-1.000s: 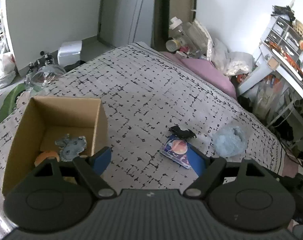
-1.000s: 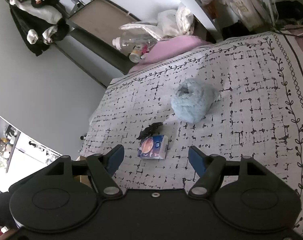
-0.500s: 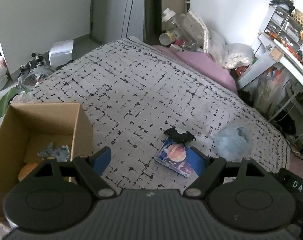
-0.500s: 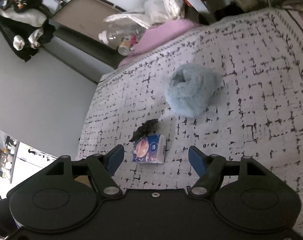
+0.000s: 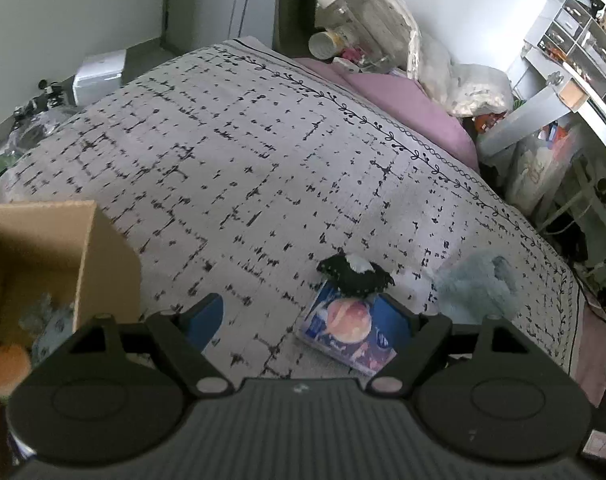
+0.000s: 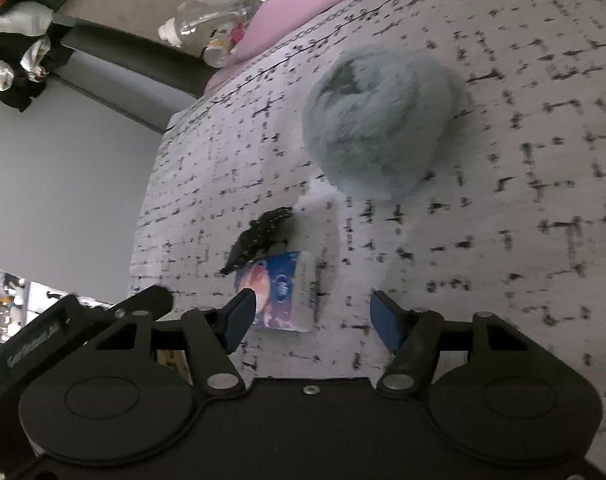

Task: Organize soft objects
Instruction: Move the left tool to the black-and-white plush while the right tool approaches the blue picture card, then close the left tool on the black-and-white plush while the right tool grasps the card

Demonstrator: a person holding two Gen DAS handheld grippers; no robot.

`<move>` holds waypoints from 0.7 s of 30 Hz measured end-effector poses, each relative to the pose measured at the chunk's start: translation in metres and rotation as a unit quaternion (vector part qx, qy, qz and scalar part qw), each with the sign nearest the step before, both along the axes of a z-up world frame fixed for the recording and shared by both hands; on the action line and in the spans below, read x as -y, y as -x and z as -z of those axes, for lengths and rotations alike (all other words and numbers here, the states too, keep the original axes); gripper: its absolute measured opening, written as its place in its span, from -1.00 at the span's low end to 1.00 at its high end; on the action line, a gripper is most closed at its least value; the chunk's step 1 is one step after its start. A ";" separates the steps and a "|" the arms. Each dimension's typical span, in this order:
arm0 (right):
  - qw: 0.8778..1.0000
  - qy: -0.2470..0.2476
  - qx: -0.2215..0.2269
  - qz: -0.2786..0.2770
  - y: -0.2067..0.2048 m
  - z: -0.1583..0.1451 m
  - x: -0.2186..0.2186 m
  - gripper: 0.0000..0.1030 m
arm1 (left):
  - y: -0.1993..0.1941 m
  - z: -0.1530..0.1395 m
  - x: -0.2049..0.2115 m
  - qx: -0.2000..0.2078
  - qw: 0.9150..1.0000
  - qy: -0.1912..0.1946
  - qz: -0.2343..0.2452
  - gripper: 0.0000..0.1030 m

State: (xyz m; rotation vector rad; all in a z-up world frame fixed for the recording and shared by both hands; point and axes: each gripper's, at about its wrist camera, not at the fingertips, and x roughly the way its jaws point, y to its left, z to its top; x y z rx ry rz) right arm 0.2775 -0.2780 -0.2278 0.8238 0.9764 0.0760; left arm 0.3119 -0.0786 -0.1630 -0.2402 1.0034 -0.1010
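Note:
A blue tissue pack [image 5: 349,330] lies on the patterned bedspread [image 5: 263,152], with a small black fabric piece [image 5: 353,272] at its far edge. A fluffy light-blue soft item [image 5: 477,292] lies to the right. A cardboard box [image 5: 59,248] at the left holds a grey-blue soft toy [image 5: 49,326] and an orange one [image 5: 7,366]. My left gripper [image 5: 301,320] is open and empty, just before the pack. My right gripper [image 6: 313,314] is open and empty; the pack [image 6: 281,290] lies by its left finger, the fluffy item [image 6: 377,126] beyond, the black piece [image 6: 259,238] at left.
A pink pillow [image 5: 403,106], bottles and bags crowd the head of the bed. A white desk with shelves [image 5: 563,80] stands at the right. A white box [image 5: 99,76] and clutter sit on the floor at left. The left gripper's body [image 6: 43,332] shows at the right view's lower left.
Both grippers have moved closer to the tissue pack and the fluffy item. The left view has swung right, so the box sits further left. Both stay open.

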 end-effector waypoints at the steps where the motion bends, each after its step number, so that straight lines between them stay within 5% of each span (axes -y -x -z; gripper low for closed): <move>1: 1.000 -0.002 0.002 -0.003 -0.002 0.001 -0.002 0.22 | -0.005 0.002 0.000 -0.002 1.000 0.000 0.002 0.59; 15: 0.999 0.015 0.004 -0.030 -0.024 0.013 -0.019 0.13 | -0.047 0.023 0.023 -0.029 0.999 0.025 0.037 0.59; 17: 0.999 0.034 0.004 -0.035 -0.026 0.012 -0.023 -0.21 | -0.052 0.026 0.026 -0.037 0.998 0.030 0.036 0.59; 21: 0.996 0.076 0.005 -0.052 -0.027 0.011 -0.031 -0.33 | -0.059 0.034 0.034 -0.051 0.998 0.032 0.037 0.59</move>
